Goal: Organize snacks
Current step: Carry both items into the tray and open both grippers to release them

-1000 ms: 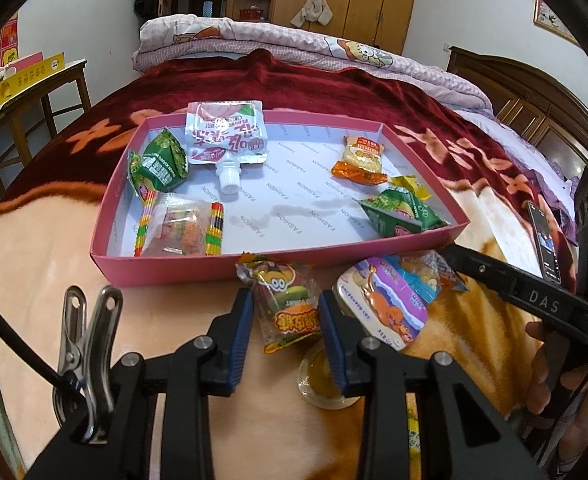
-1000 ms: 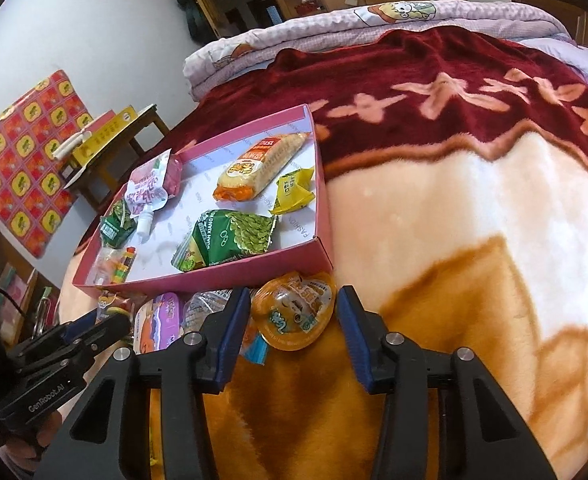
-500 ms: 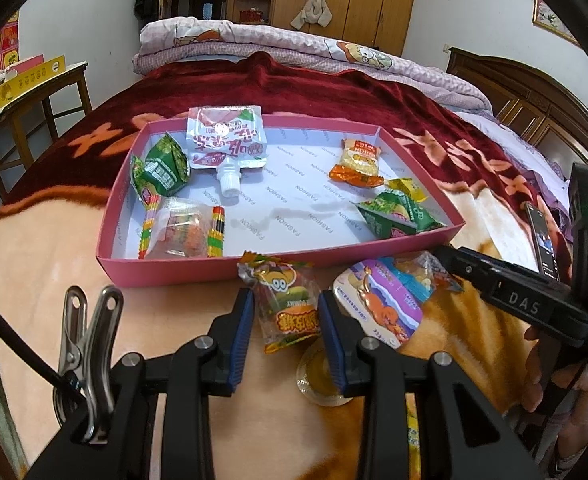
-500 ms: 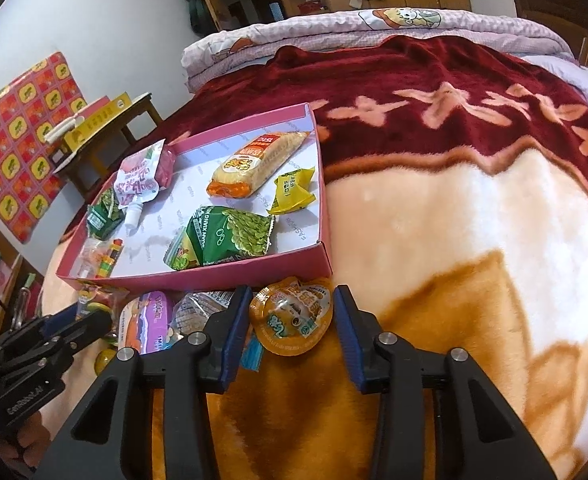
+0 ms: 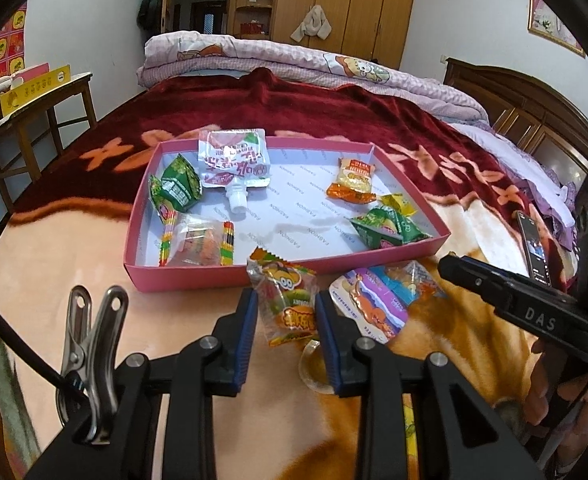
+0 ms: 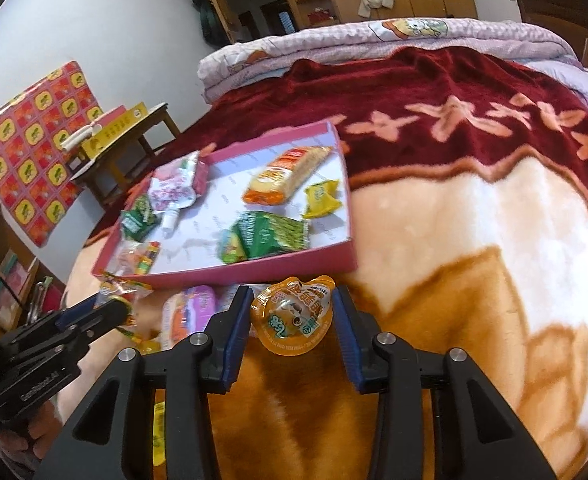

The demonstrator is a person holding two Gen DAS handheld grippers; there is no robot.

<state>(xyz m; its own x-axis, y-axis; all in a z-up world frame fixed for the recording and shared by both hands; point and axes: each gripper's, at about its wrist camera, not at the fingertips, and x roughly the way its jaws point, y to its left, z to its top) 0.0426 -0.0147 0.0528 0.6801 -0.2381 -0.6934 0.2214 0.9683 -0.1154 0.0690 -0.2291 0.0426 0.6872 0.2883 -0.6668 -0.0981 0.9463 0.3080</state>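
My left gripper was closing on a clear gummy packet at lower centre, just below the pink tray. My right gripper seemed clamped on an orange jelly cup, blurred, just below the tray's lower right corner.

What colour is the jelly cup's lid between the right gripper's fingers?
Orange jelly cup; right wrist view shows it best.

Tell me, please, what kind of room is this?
Most likely a home bedroom: a bed covered by a red and cream blanket, a folded quilt at its far end, and a wooden wardrobe behind.
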